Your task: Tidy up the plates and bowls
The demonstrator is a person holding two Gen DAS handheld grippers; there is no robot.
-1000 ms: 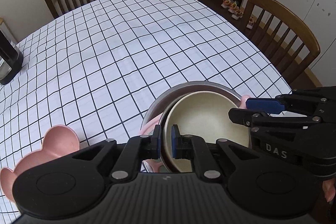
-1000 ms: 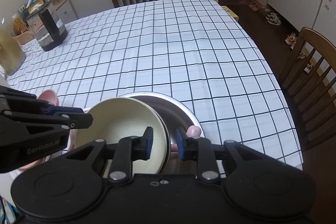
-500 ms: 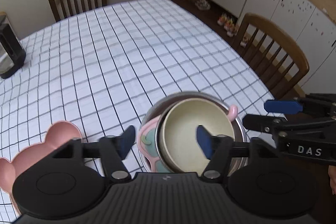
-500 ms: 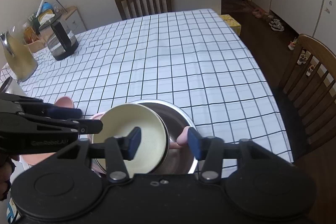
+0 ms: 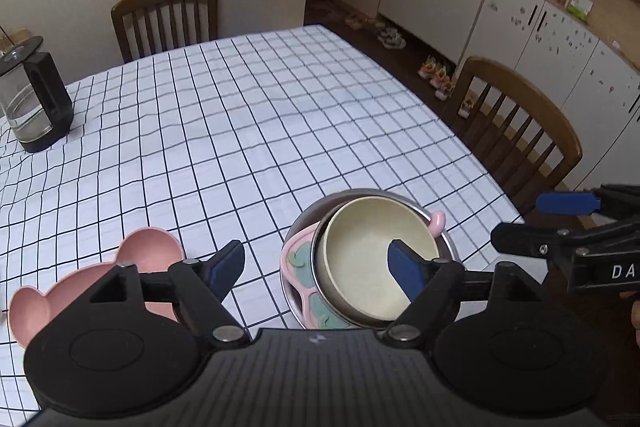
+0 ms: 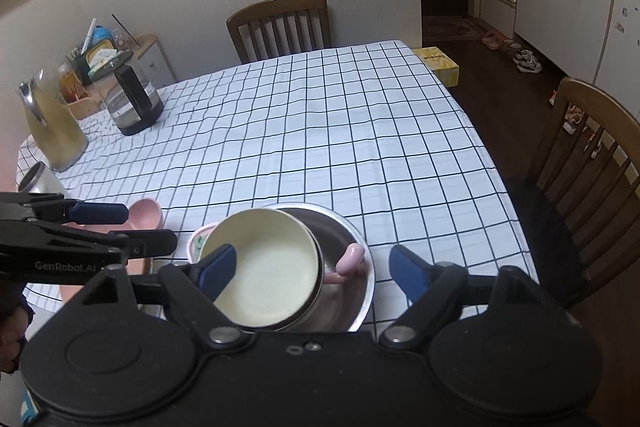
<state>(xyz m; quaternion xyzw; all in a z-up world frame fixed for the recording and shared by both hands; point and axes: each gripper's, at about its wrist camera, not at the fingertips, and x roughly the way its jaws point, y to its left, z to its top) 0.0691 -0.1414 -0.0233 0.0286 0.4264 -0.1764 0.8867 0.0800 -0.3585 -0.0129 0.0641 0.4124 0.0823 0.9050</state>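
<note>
Both grippers angled down (jaws opening), above cream bowl (image 5: 374, 263)

Two wrist fisheyes, angled down, close above stacked bowls (image 5: 376, 263), sharing checked table (image 6: 320, 131)

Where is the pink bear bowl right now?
In the left wrist view the pink bear bowl sits on the checked tablecloth at the table's near edge, to the left of the stacked bowls, partly hidden behind the left tongs.
</note>
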